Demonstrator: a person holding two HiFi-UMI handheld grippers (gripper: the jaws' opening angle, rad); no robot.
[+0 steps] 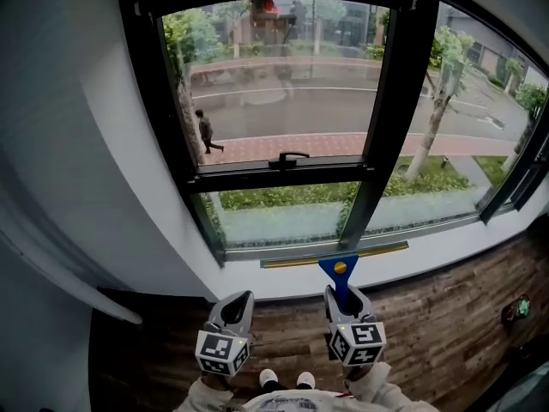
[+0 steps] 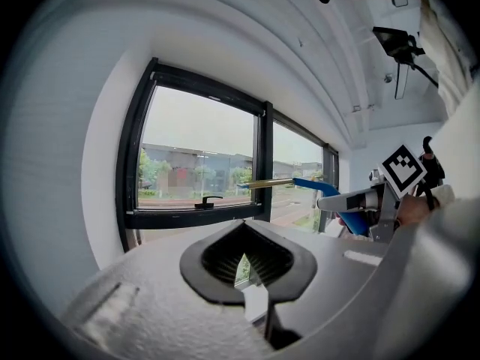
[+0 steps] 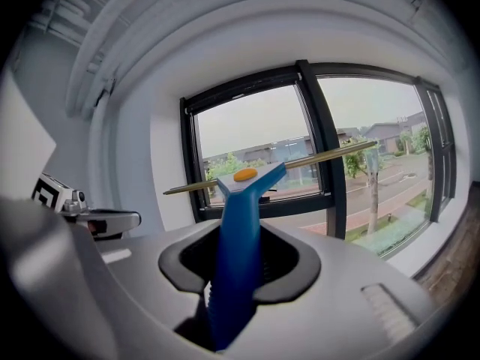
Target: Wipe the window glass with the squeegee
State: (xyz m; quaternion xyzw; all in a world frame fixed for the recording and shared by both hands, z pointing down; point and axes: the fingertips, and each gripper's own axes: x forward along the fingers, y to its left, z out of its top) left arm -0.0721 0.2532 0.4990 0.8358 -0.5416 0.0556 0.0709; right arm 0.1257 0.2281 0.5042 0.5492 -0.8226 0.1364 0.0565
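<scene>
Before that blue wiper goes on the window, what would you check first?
1. Grip: right gripper shut on the squeegee handle: ok.
2. Spare tool: left gripper shut, nothing between its jaws: ok.
3. Contact: blade against the window glass: not ok, it is held in the air short of the pane.
4. Window latched: the window handle lies flat, but cannot tell.
5. Glass wet or dirty: cannot tell.

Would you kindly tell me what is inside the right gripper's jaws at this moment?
The squeegee is there, its blue handle clamped by the right gripper. The jaws cover the handle's lower end, so it cannot be seen.
</scene>
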